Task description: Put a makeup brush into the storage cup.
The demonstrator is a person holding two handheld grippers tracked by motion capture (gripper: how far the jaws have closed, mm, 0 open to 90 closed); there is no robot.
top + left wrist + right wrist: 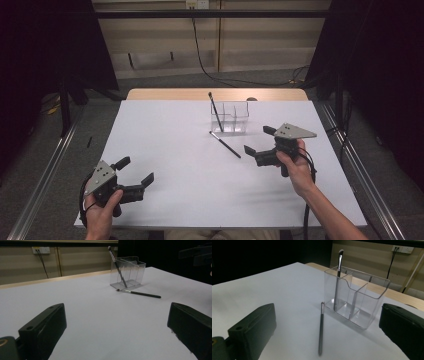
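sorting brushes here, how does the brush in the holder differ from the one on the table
The brush in the holder stands nearly upright in an end compartment of the clear holder, bristles up above the rim; the brush on the table lies flat in front of the holder. The standing one leans on the holder wall; the lying one touches only the table. Both are slim, dark-handled brushes.

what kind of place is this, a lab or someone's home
Most likely a lab or recording studio: a bare white table ringed by black curtains, with metal floor rails alongside it, and a cabled tool in each hand, left tool and right tool.
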